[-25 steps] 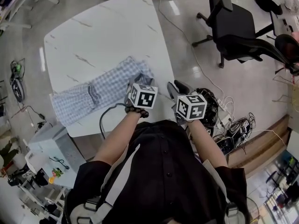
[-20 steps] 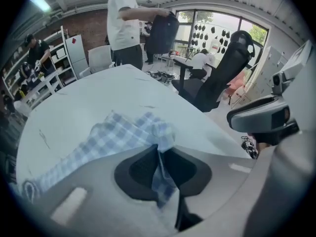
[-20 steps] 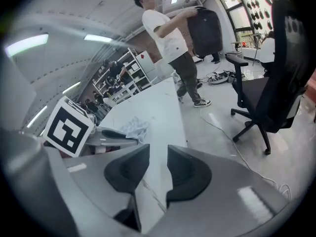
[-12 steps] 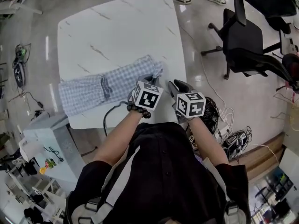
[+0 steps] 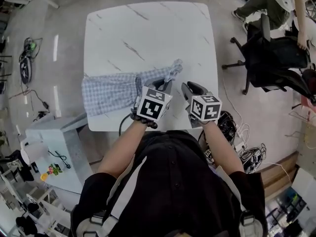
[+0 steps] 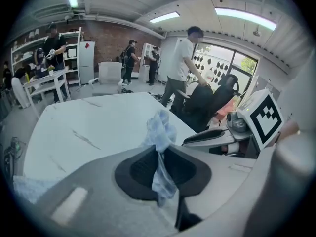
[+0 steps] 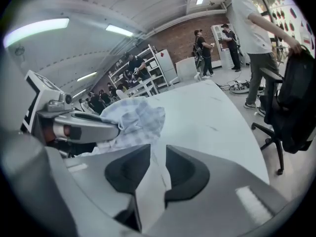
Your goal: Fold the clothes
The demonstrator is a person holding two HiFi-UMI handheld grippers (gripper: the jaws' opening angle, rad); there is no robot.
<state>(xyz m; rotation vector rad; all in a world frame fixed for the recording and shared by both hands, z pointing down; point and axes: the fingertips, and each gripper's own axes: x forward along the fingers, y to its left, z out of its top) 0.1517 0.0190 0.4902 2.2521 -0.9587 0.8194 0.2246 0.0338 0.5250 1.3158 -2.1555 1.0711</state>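
Checked garment (image 5: 113,90): lies at 7 o'clock on surface (image 5: 148,33), 3 o'clock end raised. Left hand-held gripper (image 5: 166,85): jaws just closed, pinching that end. Right hand-held gripper (image 5: 190,89): jaws just narrowed, slightly apart, empty. Advised: carry end toward 9 o'clock, edges aligned.

Both grippers reach forward side by side, tipped downward.
The left gripper (image 5: 166,85) has just been closing, and its jaws pinch a fold of checked cloth (image 6: 159,132). Just to its right, the right gripper (image 5: 188,89) has narrowed too, its jaws a slim gap apart, seemingly with nothing between them. Bare forearms (image 5: 123,147) extend behind both.
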